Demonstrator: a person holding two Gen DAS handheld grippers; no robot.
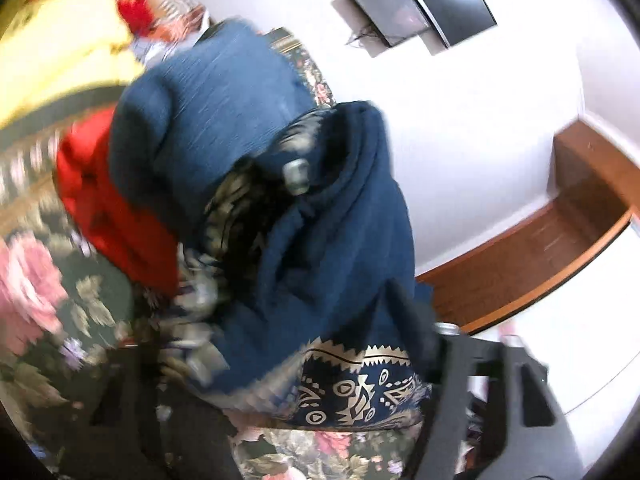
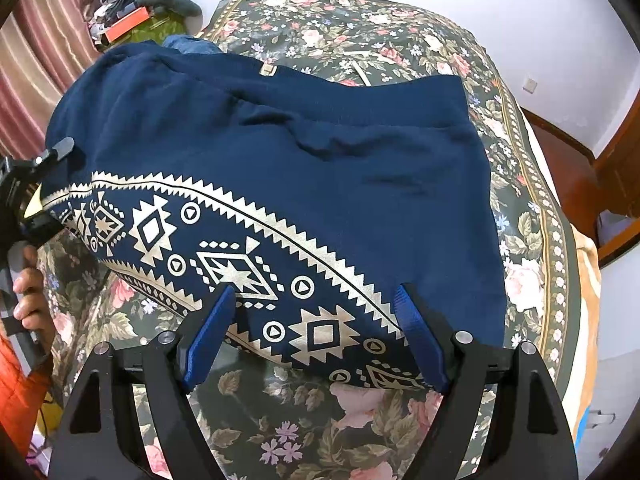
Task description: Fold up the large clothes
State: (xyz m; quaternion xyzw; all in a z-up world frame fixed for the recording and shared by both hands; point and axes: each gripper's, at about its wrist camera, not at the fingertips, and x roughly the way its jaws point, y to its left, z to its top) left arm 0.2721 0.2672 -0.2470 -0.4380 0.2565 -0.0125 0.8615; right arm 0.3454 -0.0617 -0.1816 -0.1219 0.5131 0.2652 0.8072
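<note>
Bright, even daylight; the left wrist view is motion-blurred, the right sharp, both fisheye-curved at the edges.

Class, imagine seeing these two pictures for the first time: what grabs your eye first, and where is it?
The navy garment with its gold geometric band spreads across the floral bedspread. The right gripper stands open over its near edge. At the garment's left edge sits the left gripper.

Blurred, bunched and cut off

Left wrist view smeared by motion: navy garment (image 1: 328, 240) heaped over left gripper (image 1: 280, 364), fingertips buried, grip unreadable. Red cloth (image 1: 104, 200) half hidden behind it. Hand (image 2: 30, 300) clipped at frame edge.
</note>
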